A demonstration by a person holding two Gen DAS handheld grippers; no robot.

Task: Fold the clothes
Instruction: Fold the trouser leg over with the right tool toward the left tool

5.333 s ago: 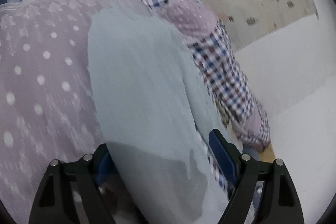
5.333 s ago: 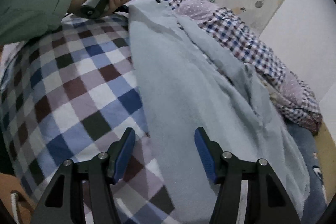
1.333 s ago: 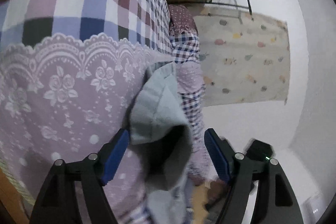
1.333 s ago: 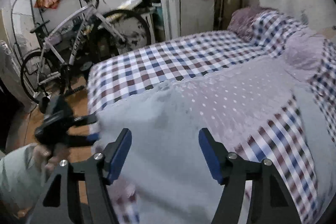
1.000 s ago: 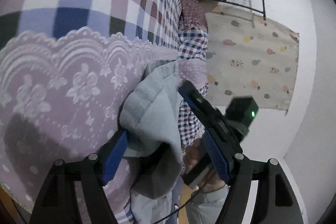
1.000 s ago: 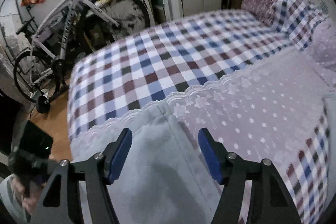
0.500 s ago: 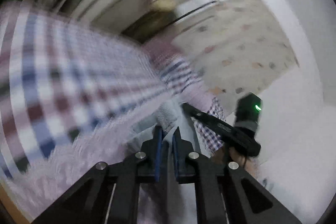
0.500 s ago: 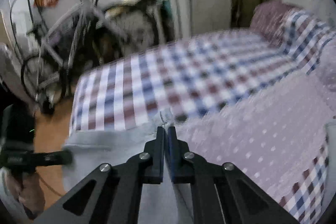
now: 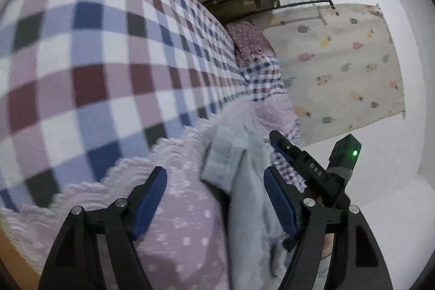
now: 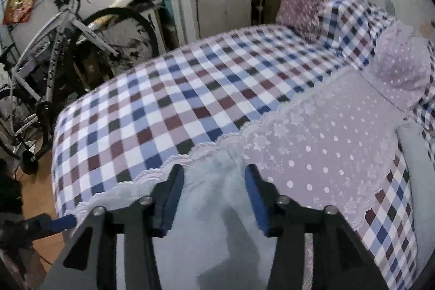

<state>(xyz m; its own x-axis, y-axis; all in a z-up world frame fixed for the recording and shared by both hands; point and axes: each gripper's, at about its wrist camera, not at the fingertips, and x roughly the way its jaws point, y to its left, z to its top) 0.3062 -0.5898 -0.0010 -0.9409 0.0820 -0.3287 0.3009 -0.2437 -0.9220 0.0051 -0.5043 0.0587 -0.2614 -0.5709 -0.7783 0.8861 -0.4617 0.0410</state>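
A pale blue garment [image 9: 244, 181] lies folded over on the pink dotted bedspread [image 9: 185, 230]. My left gripper [image 9: 214, 195] is open, its blue pads [image 9: 152, 195] on either side of the garment's folded edge. The right gripper [image 9: 299, 162] shows beyond it in the left wrist view, held in a hand. In the right wrist view my right gripper [image 10: 213, 193] is open over the garment [image 10: 212, 222], which lies flat below it near the lace edge. The tip of the left gripper [image 10: 58, 223] shows at the lower left.
The bed has a checked sheet [image 10: 176, 99] and pillows [image 10: 304, 10] at its head. A bicycle [image 10: 54, 40], a white cabinet [image 10: 217, 2] and boxes stand beyond the bed. A patterned cloth [image 9: 348, 67] hangs on the wall. Wooden floor [image 10: 35, 186] lies beside the bed.
Both grippers were shut on the garment's edge half a second ago and have opened, letting it go onto the bedspread. Before that they carried it over in a fold.
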